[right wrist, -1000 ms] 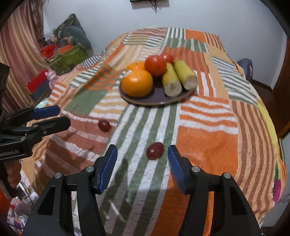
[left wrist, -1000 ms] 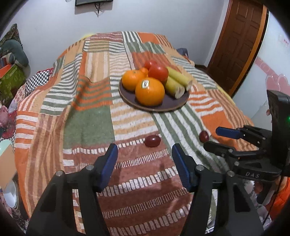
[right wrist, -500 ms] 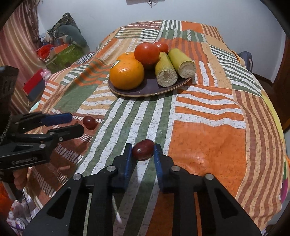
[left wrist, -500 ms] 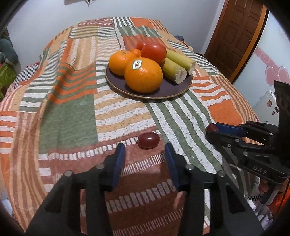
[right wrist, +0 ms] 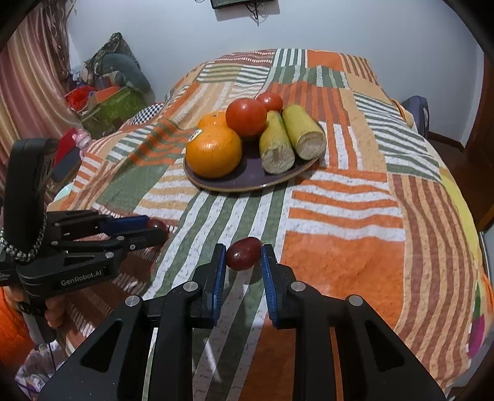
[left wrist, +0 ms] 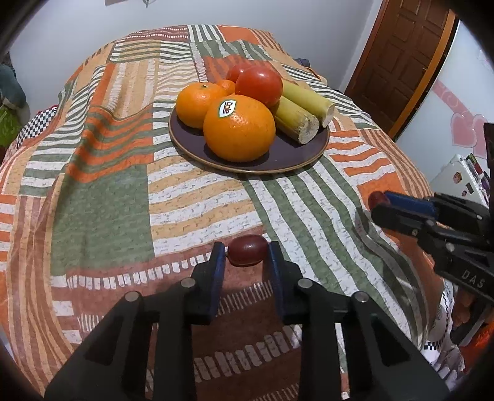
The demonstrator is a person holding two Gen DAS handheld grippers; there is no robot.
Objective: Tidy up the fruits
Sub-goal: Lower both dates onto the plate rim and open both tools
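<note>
While each dark red fruit (left wrist: 247, 254) (right wrist: 244, 253) is being pinched between closed-in fingers — left gripper (left wrist: 247, 262), right gripper (right wrist: 242, 262) — short of the plate (left wrist: 296, 160), slipping or bruising is being risked by its smooth, round skin.

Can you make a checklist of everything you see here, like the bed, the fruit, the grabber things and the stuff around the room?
Surface: striped patchwork bedspread, wrinkled, covering the bed.
Job's things: dark plate holding two big oranges, a small orange, two tomatoes and two cane pieces; two small dark red fruits off the plate.
Clutter: nothing seen on the bedspread.
Grippers: left gripper closed around one small red fruit; right gripper closed around the other small red fruit, which looks lifted above its shadow.
Cables: wires dangling under a wall-mounted item.
Surroundings: wooden door, green box and piled belongings beside the bed, striped curtain.
</note>
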